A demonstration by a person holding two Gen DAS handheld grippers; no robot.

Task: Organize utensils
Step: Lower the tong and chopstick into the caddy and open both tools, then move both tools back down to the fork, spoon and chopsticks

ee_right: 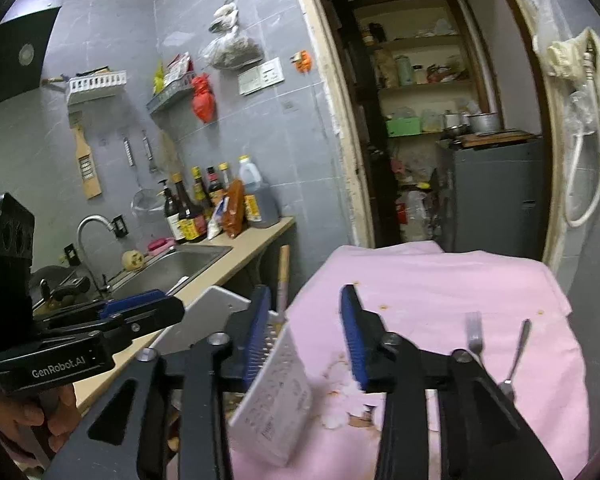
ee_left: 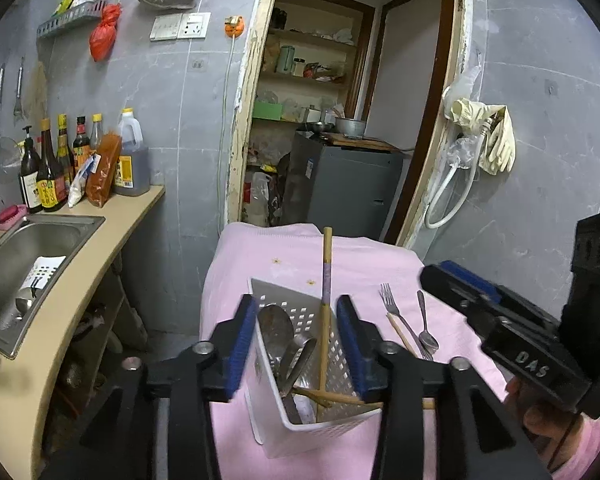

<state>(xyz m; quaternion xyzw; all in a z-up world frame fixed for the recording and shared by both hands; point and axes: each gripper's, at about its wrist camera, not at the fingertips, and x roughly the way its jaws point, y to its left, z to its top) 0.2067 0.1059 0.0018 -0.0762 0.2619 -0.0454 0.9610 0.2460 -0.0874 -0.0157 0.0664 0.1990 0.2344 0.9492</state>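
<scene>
Grey tiled walls surround a small table covered with a pink cloth (ee_left: pixel 284 256), and on this cloth stands the white perforated utensil basket (ee_left: pixel 300 412), near the front left corner of the table. The basket is tilted, with its open mouth turned toward the left wrist camera and upward. Inside it lie a large metal spoon (ee_left: pixel 275 330) and a wooden chopstick (ee_left: pixel 326 300); the chopstick has its long axis nearly upright and its top points away, toward the far edge of the table. More wooden sticks lie across the bottom of the basket.

The left gripper (ee_left: pixel 298 344) reaches forward with its two blue pads on both sides of the basket. The pads are close to the side walls, but I cannot tell if they really press them.

To the right of the basket, on the cloth, a fork (ee_left: pixel 396 312) and a small spoon (ee_left: pixel 426 328) lie side by side, with their long axes toward the far edge; the tines point away.

The right gripper (ee_right: pixel 306 340) is released and holds nothing; it hangs over the cloth, its left pad just beside the basket wall, the fork and small spoon to its right.

At the left, a steel sink (ee_left: pixel 28 264) sits in a beige counter with sauce bottles (ee_left: pixel 48 172).
</scene>
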